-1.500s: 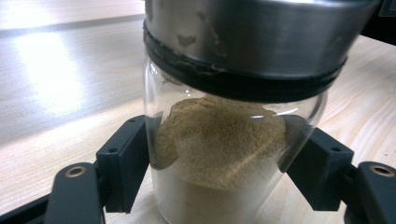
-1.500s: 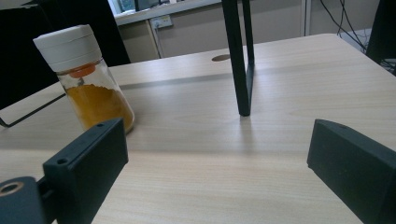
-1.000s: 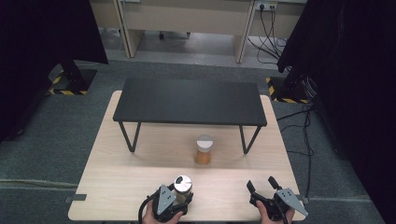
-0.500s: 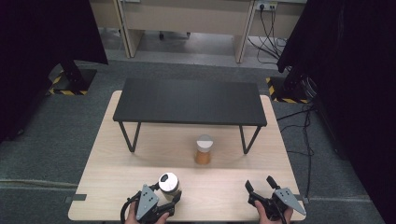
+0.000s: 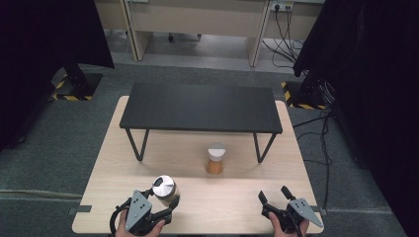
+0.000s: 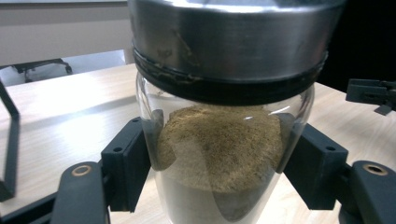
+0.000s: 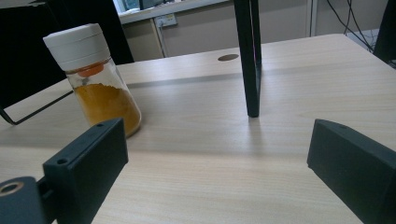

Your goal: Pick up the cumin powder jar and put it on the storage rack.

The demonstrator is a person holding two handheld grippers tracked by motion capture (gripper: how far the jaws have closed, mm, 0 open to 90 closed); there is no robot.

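Now: spice jar [image 5: 165, 189] in left gripper [image 5: 158, 205]
Jaws clamp its glass sides; right gripper [image 5: 274, 200] gapes empty above wooden table [image 5: 237, 207].

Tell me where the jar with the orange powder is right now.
In the high view, the orange-powder jar stands on the wooden table, right of centre, just in front of the black shelf, near its right leg.

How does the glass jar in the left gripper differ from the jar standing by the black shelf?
The metal-lidded glass jar of tan powder has a shiny steel lid; the white-capped glass jar of orange powder has a white plastic cap. The tan-powder jar is clamped in the left gripper near the table's front edge; the orange-powder jar stands free beside the black shelf's leg. Both are clear, upright and partly filled.
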